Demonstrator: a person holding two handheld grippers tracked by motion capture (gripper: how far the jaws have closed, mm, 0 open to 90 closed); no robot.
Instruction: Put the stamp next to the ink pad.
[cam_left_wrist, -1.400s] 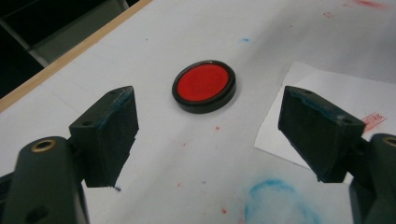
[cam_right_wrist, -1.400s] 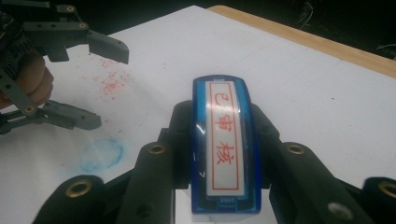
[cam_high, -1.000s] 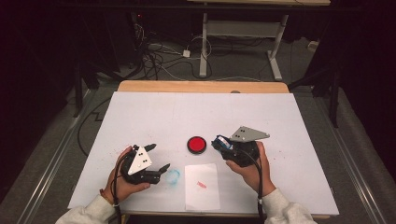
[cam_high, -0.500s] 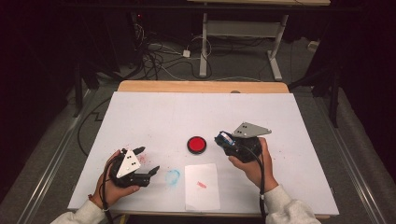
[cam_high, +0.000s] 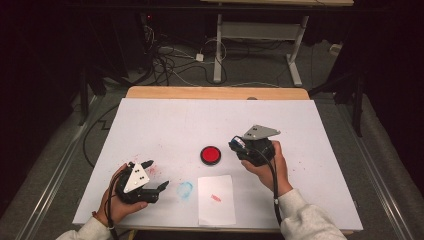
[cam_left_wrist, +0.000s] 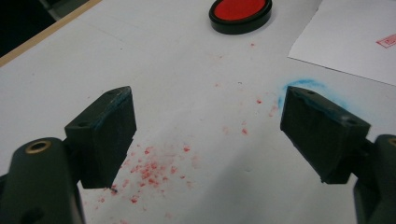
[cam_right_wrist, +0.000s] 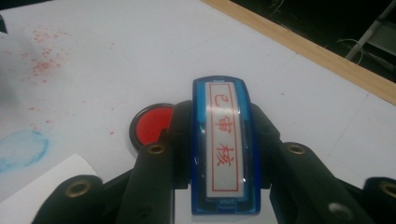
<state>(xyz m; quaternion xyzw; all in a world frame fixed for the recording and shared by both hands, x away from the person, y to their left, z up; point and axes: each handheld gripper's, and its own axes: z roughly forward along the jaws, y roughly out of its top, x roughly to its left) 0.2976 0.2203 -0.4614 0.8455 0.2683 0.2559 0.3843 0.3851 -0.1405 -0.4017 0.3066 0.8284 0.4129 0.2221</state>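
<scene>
My right gripper (cam_high: 236, 144) is shut on a blue stamp (cam_right_wrist: 225, 144) whose white label bears red characters; it hovers just right of the round red ink pad (cam_high: 210, 155). In the right gripper view the ink pad (cam_right_wrist: 148, 125) lies just beyond the jaws (cam_right_wrist: 224, 140). A white paper sheet (cam_high: 216, 199) with a small red stamp mark (cam_high: 216, 198) lies near the front edge. My left gripper (cam_high: 156, 175) rests at the front left, open with nothing between its jaws (cam_left_wrist: 205, 126). From there the ink pad (cam_left_wrist: 240, 14) and the sheet (cam_left_wrist: 355, 37) show ahead.
The white table top (cam_high: 200, 120) carries a blue ink smear (cam_high: 185, 189) left of the sheet and red ink specks (cam_left_wrist: 149, 168) under the left gripper. A wooden strip (cam_high: 215, 93) edges the far side. Cables and desk legs stand on the dark floor beyond.
My right gripper has shifted slightly toward the far side of the table with the stamp still in it. The left gripper has drifted a little to the left.
</scene>
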